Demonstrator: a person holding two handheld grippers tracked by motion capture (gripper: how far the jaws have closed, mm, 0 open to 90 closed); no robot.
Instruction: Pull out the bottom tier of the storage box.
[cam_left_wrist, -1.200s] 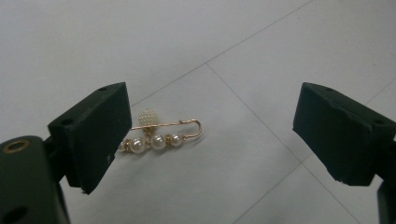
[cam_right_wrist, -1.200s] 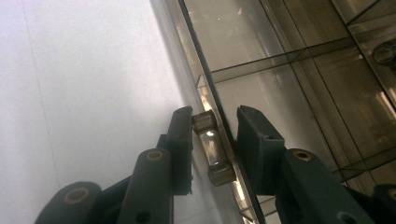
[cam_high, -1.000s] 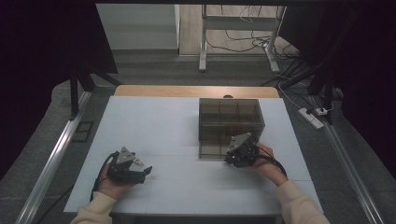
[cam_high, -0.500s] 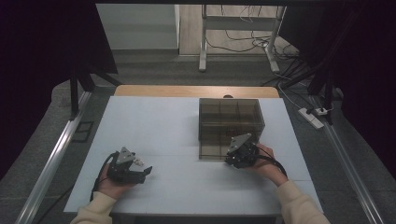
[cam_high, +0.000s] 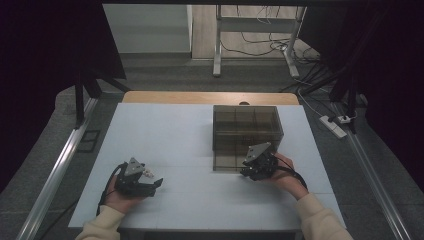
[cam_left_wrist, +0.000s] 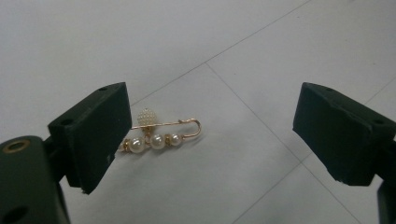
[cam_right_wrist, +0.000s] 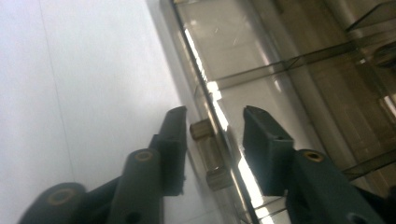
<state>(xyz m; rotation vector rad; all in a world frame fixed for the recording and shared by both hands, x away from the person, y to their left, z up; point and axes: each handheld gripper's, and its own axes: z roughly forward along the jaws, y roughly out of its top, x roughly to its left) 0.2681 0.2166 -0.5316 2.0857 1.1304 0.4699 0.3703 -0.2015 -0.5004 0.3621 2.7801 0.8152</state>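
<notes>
Brooch: a gold pin with 3 pearls in a row and 1 beaded ball (cam_left_wrist: 156, 133) lies flat on the white bench (cam_high: 170, 130), loose, in front of the person's left hand; in the high view it is the small pale speck (cam_high: 147, 173) just beside the left tool.

Left tool: (cam_high: 150, 184) rests low on the bench with its 2 jaws wide apart. In the left gripper view the brooch sits close to the left-hand jaw, partly tucked behind its pad, and well apart from the other. Nothing is gripped.

Box: a smoky clear case with compartments (cam_high: 246, 131) stands on the right half of the bench, near the far edge.

Handle: 2 small brass-coloured knobs joined by a clear bar (cam_right_wrist: 205, 151) sit on the near front wall of the box.

Right tool: (cam_right_wrist: 215, 140) is at that front wall; its jaws straddle the handle and the wall's edge. In the high view it sits at the box's near right corner (cam_high: 246, 170).

Change: the right tool's jaws have just been opening, and the handle is between them; a gap now shows on each side of it, so the pads do not press on it. Both hands are otherwise at rest compared with 1 second ago.

Meaning: the grip on the handle looks released, so the box work seems finished or paused. The likely next step is closing the left tool on the brooch, which first needs centring between the jaws.
</notes>
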